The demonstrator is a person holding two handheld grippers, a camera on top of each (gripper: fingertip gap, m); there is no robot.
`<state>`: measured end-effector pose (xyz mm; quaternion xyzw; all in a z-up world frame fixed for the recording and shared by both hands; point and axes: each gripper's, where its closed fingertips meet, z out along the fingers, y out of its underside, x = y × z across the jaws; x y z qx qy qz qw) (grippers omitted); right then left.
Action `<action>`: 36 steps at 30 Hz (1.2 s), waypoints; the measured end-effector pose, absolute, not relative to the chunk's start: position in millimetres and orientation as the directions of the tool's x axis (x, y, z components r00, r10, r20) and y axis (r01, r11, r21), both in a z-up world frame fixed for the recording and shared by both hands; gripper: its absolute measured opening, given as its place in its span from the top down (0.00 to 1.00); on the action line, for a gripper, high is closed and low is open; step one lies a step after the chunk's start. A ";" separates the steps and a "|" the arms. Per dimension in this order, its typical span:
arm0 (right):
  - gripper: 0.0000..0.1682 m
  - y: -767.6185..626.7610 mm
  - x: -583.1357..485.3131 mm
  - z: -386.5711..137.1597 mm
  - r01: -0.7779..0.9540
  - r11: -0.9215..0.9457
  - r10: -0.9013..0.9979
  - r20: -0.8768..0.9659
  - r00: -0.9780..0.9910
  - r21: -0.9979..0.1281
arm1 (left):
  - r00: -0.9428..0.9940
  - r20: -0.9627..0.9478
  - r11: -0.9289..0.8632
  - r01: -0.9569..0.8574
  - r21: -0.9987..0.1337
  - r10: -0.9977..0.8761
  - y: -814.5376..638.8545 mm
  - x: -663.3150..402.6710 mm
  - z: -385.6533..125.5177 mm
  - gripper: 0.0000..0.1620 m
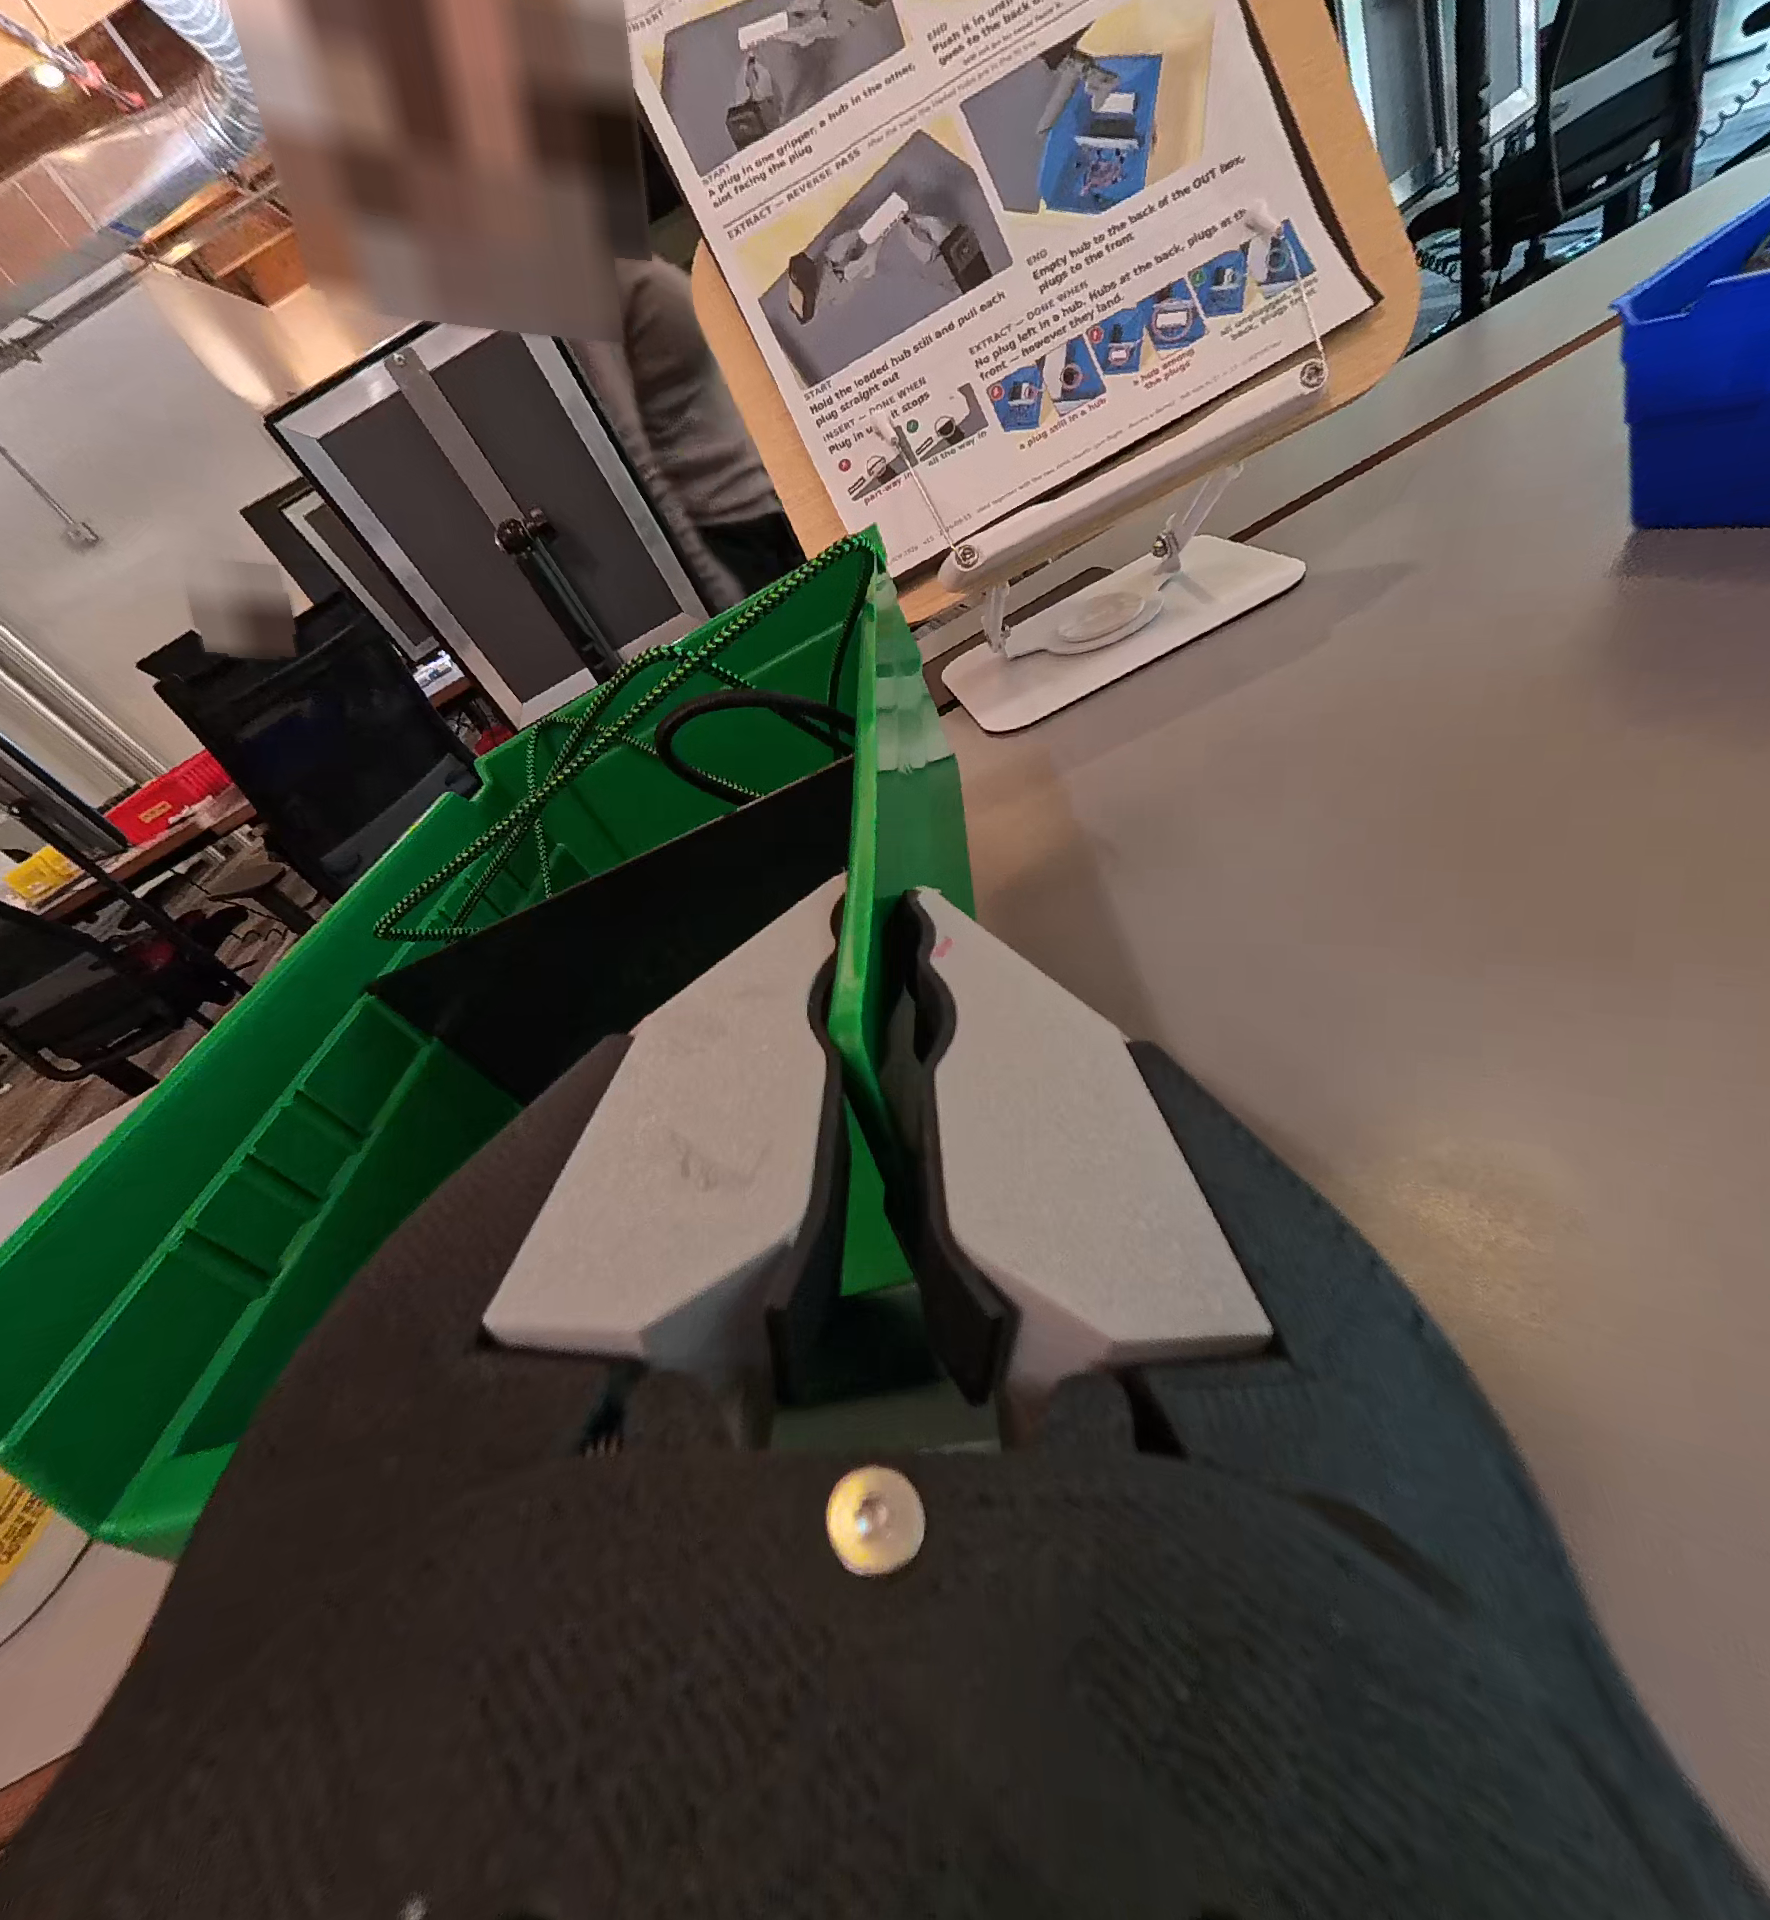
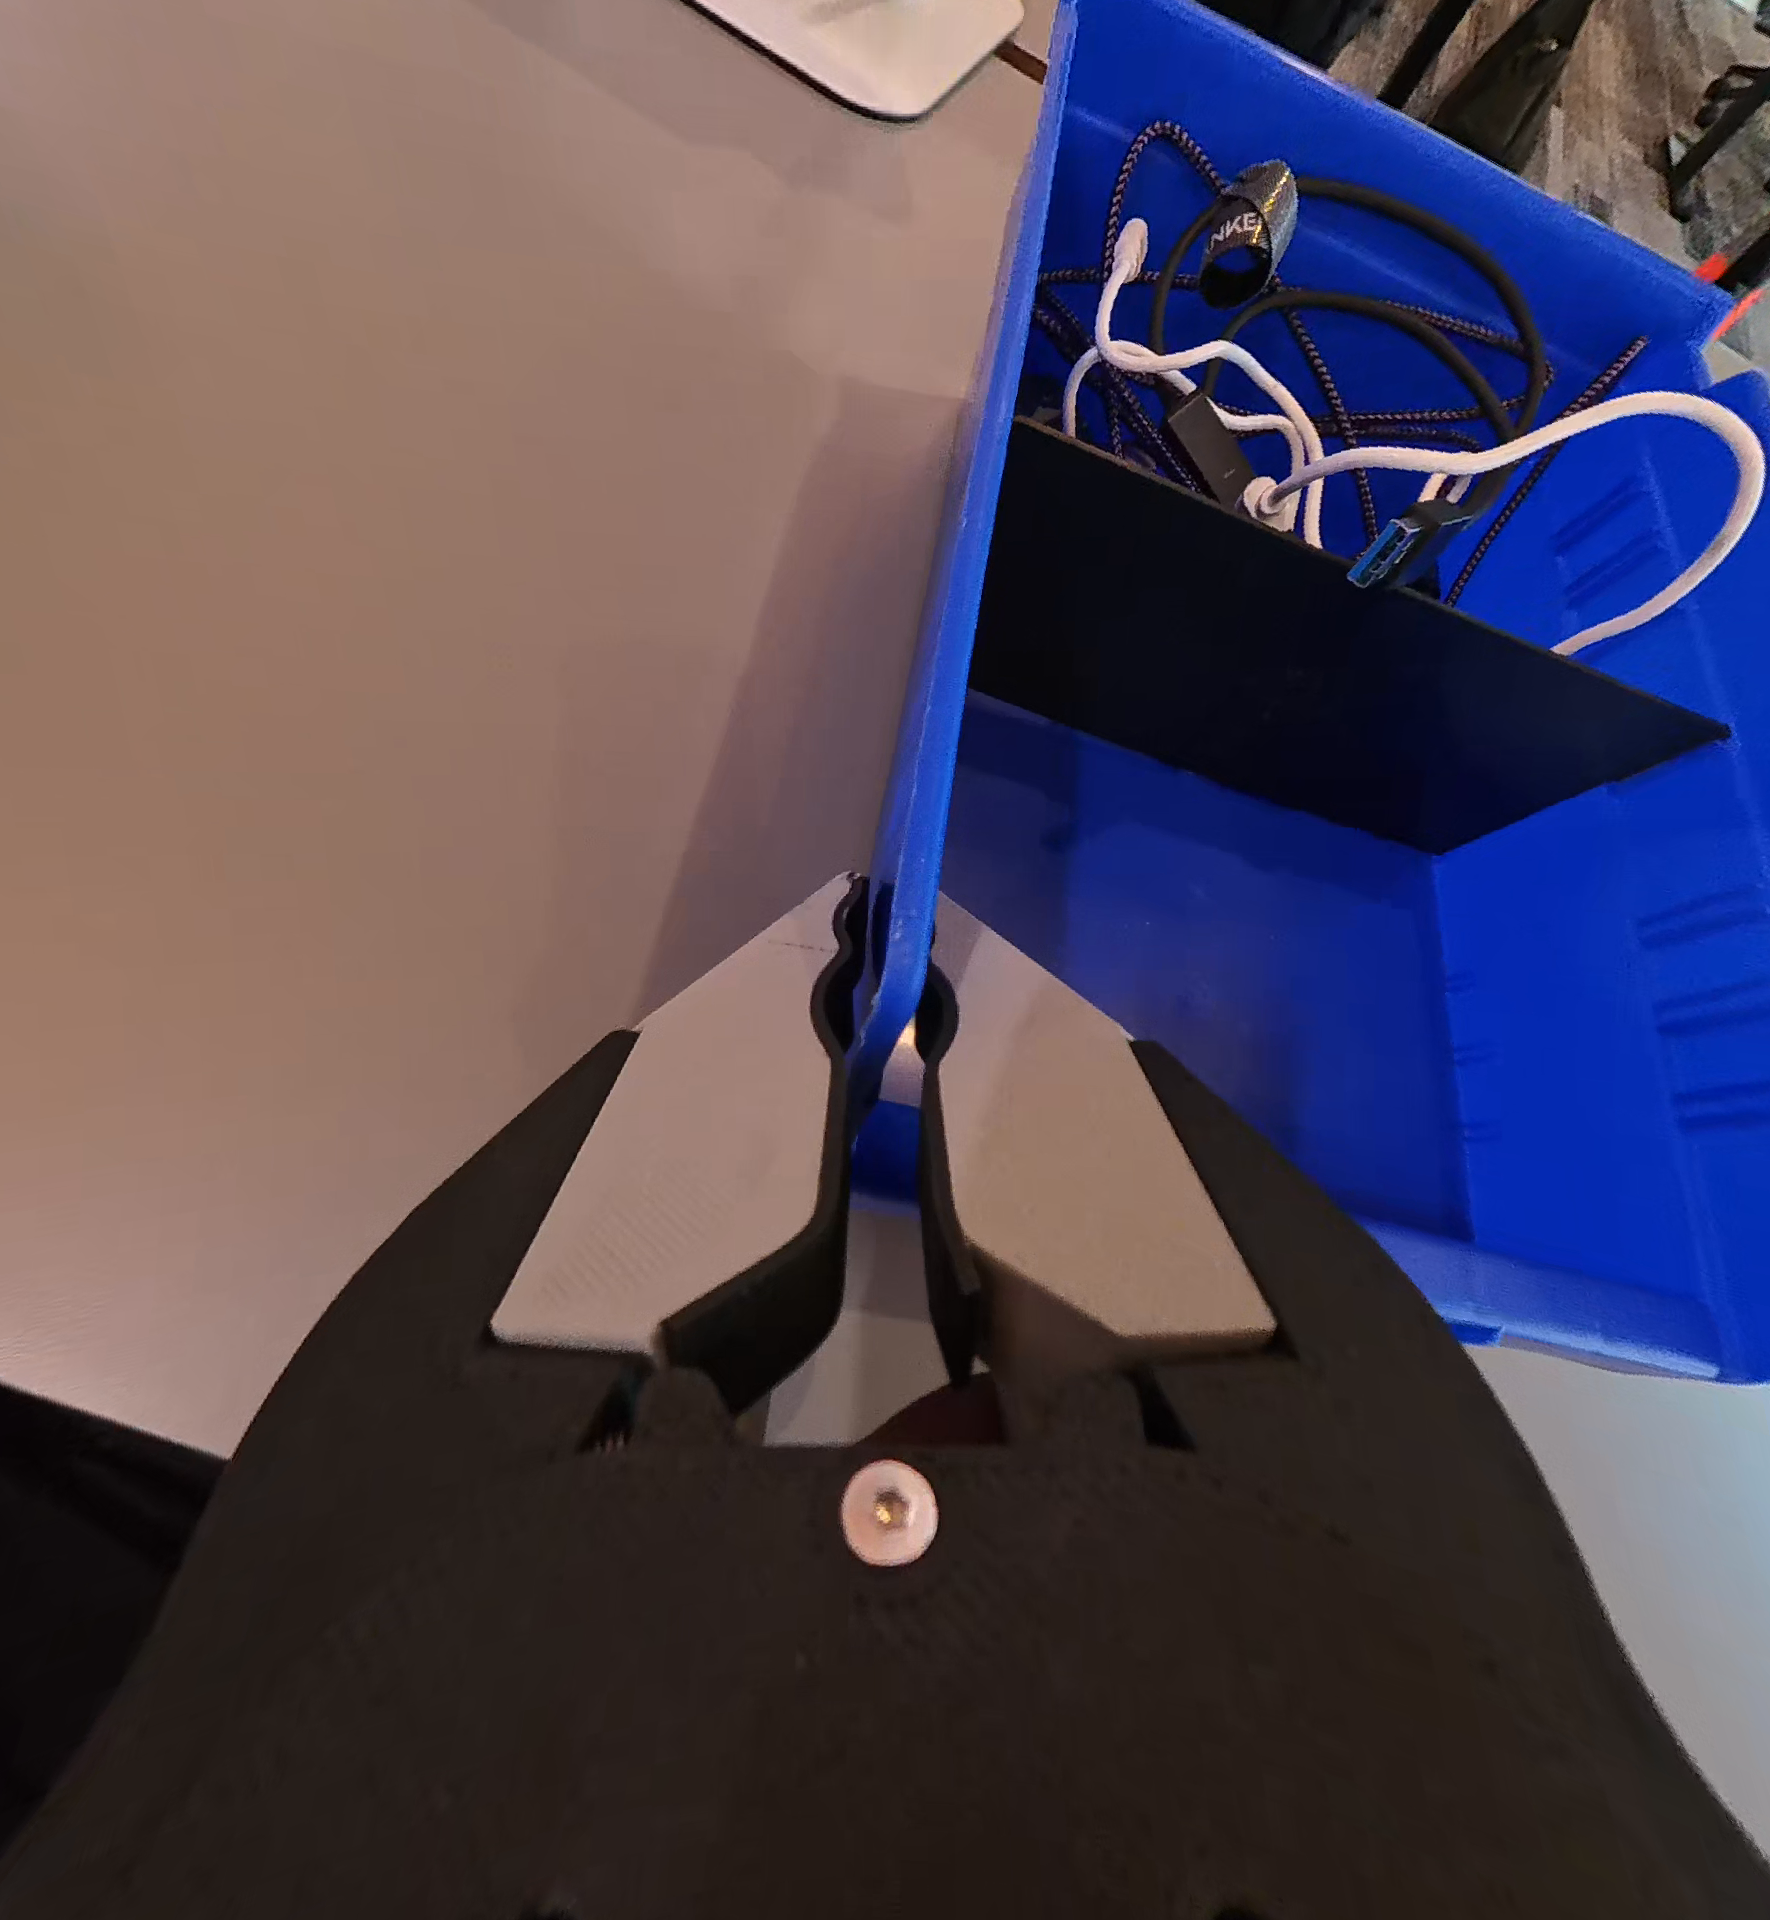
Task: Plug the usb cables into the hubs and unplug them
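The left claw [image 1: 876, 935] is clenched on the side wall of a green bin [image 1: 237, 1226], which runs ahead and to its left on the grey worktop [image 1: 1380, 935]. Past the fingertips a black divider [image 1: 632, 935] crosses the bin, and behind it lie a green-and-black braided cable [image 1: 590, 748] and a black cable [image 1: 746, 717]; their plugs are hidden by the divider. Farther ahead stands an instruction sheet [image 1: 1016, 260] on a white stand, and off to the right a blue bin [image 1: 1733, 416] is cut off by the frame edge.

Only the right wrist view looks into that blue bin [image 2: 1276, 987]. The right claw [image 2: 886, 925] grips its near wall, the bin spreading ahead and to the right. Its near compartment lies before a black divider [image 2: 1276, 665]; beyond that are tangled white cables [image 2: 1691, 457], a black cable [image 2: 1483, 270] with a strap, a dark braided cable [image 2: 1307, 353] and a blue-tipped USB plug [image 2: 1390, 556]. A small dark block [image 2: 1208, 442] there may be a hub; hard to tell.
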<state>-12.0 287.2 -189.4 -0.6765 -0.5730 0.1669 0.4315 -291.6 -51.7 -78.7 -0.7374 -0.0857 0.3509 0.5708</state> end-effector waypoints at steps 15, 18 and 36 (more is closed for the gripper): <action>0.96 237.2 -42.3 -189.0 0.636 0.087 0.947 0.263 0.187 -0.767 | 0.739 -0.414 -0.320 -0.278 -0.906 0.532 -54.1 -290.3 -73.9 0.99; 0.97 229.7 -49.5 -186.3 0.622 0.090 0.949 0.256 0.183 -0.778 | 0.739 -0.413 -0.317 -0.279 -0.907 0.532 -54.4 -289.5 -72.8 0.99; 0.94 139.7 -126.3 -187.4 0.595 0.171 0.970 0.241 0.039 -0.785 | 0.726 -0.418 -0.291 -0.304 -0.907 0.546 -61.3 -283.0 -57.3 0.99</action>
